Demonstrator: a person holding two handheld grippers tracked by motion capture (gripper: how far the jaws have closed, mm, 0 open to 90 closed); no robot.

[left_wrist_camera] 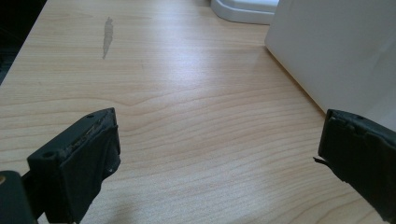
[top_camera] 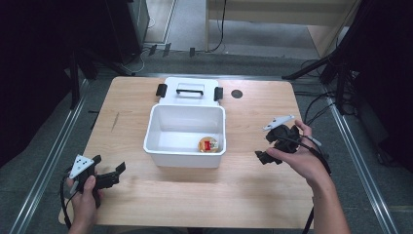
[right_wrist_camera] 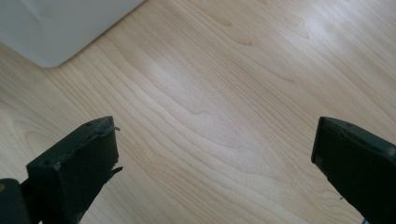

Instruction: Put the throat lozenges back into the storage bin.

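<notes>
Smooth white rectangular bin (top_camera: 168, 146) — grained pale wooden table (top_camera: 253, 190).

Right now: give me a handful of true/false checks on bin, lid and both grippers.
1. The white bin is open. True.
2. A small round item lies inside the bin. True.
3. The lid sits on the floor. False: it lies on the table, behind the bin.
4. The right gripper clamps the round item. False: its jaws are open with only bare wood between them.
5. The left gripper is open. True.
</notes>
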